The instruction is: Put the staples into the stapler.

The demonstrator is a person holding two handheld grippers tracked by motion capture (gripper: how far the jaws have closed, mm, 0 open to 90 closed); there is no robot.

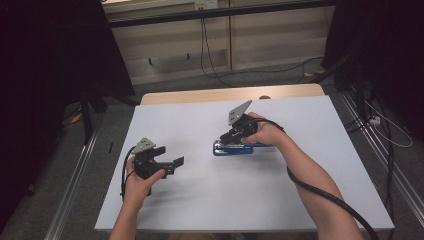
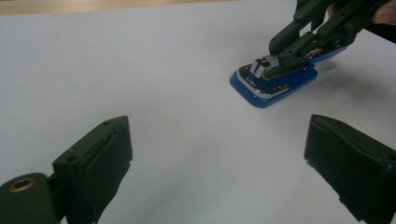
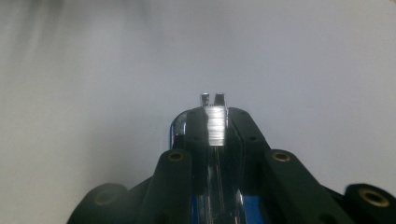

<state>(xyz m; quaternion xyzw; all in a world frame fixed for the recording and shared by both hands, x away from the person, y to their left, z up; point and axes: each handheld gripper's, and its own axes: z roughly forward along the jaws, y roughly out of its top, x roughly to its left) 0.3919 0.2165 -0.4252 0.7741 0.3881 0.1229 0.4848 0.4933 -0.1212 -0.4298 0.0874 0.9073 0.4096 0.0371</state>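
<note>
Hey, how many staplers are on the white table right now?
1. A blue stapler lies near the middle of the white table, the right gripper shut on its metal top; the left gripper hangs open beside it.

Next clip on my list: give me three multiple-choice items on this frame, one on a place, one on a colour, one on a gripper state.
1. Where does the stapler lie?
A. on the white table top
B. on the floor
C. on a shelf

2. What colour is the stapler's base?
A. red
B. blue
C. yellow

3. How do the left gripper's fingers stand?
A. closed on the stapler
B. closed on a cable
C. spread apart with nothing between them

Key:
1. A, it rests flat on the white table top.
2. B, the base shows bright blue under chrome.
3. C, only bare table shows between them; the right gripper is the one clamping the stapler.
</note>
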